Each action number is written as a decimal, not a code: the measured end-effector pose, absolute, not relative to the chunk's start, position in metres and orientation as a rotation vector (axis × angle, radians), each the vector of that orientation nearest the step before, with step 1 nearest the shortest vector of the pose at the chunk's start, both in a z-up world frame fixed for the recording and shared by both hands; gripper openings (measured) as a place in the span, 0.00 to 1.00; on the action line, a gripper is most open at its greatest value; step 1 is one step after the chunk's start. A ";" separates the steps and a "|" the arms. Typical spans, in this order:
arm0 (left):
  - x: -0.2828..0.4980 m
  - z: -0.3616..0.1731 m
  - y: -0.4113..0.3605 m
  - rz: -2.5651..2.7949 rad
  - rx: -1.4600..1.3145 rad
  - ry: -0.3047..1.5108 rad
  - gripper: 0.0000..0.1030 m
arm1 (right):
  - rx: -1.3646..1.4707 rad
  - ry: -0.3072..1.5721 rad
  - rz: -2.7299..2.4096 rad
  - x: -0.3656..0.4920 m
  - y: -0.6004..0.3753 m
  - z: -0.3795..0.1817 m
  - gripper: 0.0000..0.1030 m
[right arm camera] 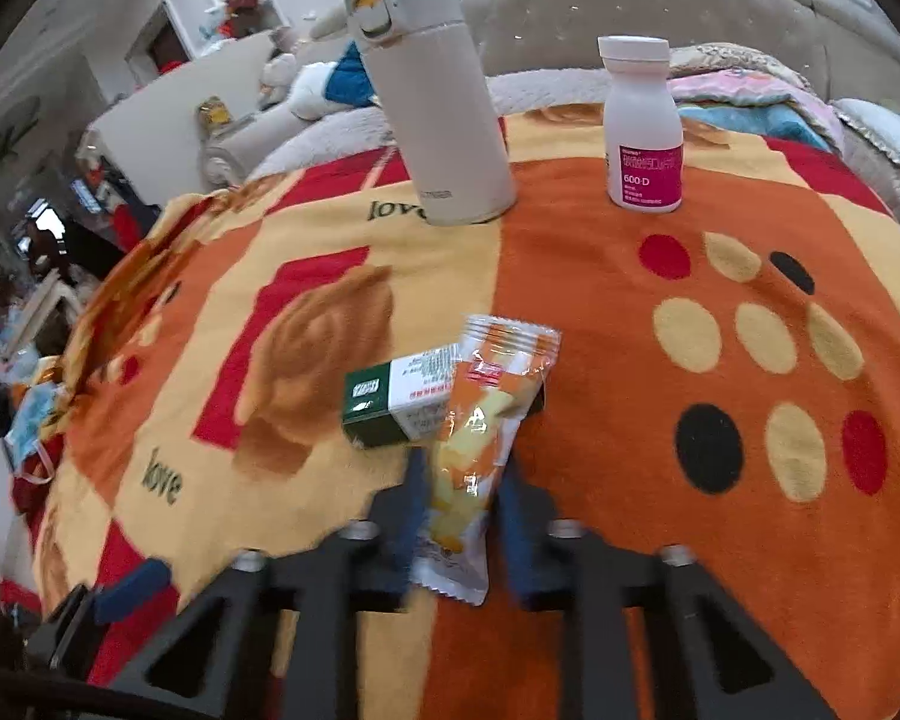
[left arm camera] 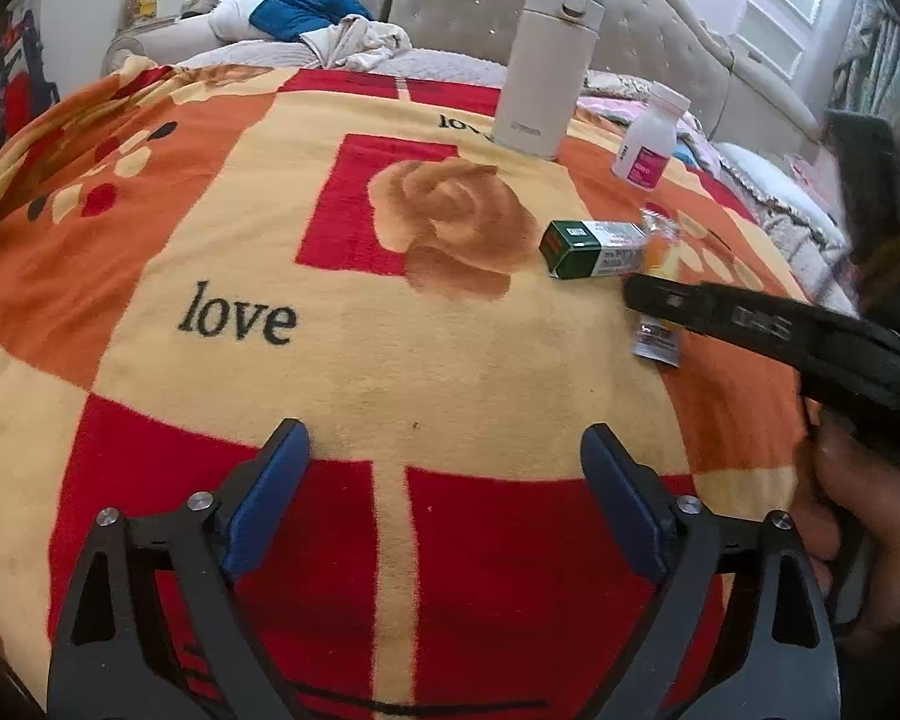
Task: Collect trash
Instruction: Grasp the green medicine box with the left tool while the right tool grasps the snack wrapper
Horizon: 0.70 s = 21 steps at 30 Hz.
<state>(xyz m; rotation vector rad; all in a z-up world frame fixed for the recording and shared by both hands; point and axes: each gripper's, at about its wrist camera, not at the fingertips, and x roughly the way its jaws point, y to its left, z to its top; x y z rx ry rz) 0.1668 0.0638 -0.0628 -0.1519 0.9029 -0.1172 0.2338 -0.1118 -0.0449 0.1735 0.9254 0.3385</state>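
An orange and clear snack wrapper [right arm camera: 480, 438] lies on the patterned blanket [right arm camera: 600, 540], its far end resting against a green and white carton [right arm camera: 390, 399]. My right gripper [right arm camera: 459, 480] has a finger on each side of the wrapper's near half; the jaws are narrow but the frame is blurred, so grip is unclear. In the left wrist view the right gripper's fingertips [left arm camera: 639, 294] lie over the wrapper [left arm camera: 657, 240] beside the carton [left arm camera: 594, 249]. My left gripper [left arm camera: 444, 450] is wide open and empty above the blanket [left arm camera: 330, 372].
A beige thermos [right arm camera: 432, 102] and a white pill bottle with a pink label [right arm camera: 642, 126] stand at the blanket's far side. A sofa with clothes [left arm camera: 330, 12] lies behind. A blue face mask [right arm camera: 30, 420] hangs off the left edge.
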 end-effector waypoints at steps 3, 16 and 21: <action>0.171 -0.064 0.057 -0.142 -0.105 0.927 0.96 | 0.156 0.897 0.323 0.213 -0.135 -0.037 0.16; 0.277 -0.047 -0.004 -0.518 0.180 0.859 0.95 | 0.190 0.885 0.264 0.154 -0.222 -0.051 0.16; 0.308 -0.060 -0.016 -0.501 0.227 0.903 0.84 | 0.258 0.884 0.292 0.155 -0.232 -0.055 0.16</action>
